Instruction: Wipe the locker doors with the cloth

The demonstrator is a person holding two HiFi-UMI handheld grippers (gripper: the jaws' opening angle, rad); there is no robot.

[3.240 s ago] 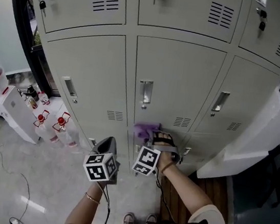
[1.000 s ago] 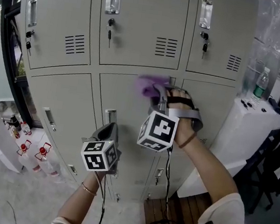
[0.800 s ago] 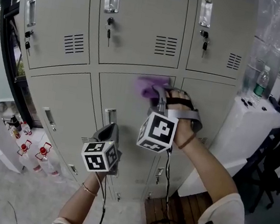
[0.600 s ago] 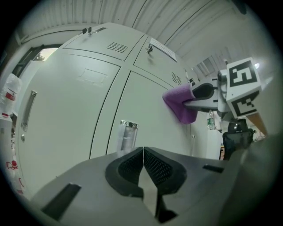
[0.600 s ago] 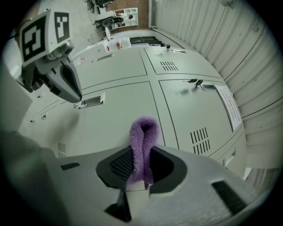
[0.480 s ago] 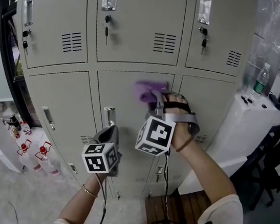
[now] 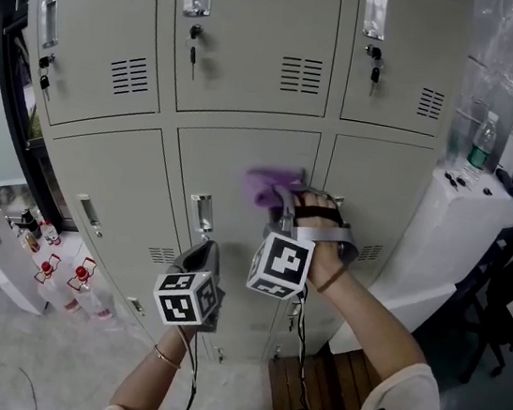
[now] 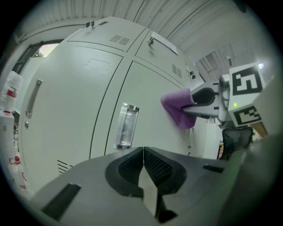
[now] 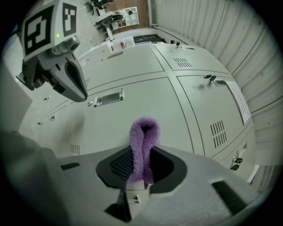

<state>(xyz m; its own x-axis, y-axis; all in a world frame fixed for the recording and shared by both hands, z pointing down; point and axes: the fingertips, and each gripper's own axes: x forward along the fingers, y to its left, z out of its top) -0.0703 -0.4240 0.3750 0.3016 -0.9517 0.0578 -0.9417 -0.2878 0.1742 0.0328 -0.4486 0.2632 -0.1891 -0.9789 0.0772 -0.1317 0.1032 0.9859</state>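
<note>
A bank of pale grey lockers fills the view. My right gripper (image 7: 281, 198) is shut on a purple cloth (image 7: 271, 186), pressing it against the middle locker door (image 7: 233, 172) near its upper right corner. In the right gripper view the cloth (image 9: 142, 148) is folded between the jaws, with the door (image 9: 132, 119) right behind it. My left gripper (image 7: 199, 260) hangs lower and to the left, shut and empty, a little off the same door below its metal handle (image 7: 201, 212). The left gripper view shows that handle (image 8: 125, 126) and the cloth (image 8: 177, 108).
A white cabinet (image 7: 428, 261) with a water bottle (image 7: 479, 143) on top stands right of the lockers. Keys hang in the upper doors' locks (image 7: 194, 39). Bottles and a white box (image 7: 3, 254) sit on the floor at the left. A wooden pallet (image 7: 307, 386) lies below.
The right gripper has dragged the cloth down the middle door, from its top edge to lower on the panel. The left gripper has sunk slightly and stays shut.
</note>
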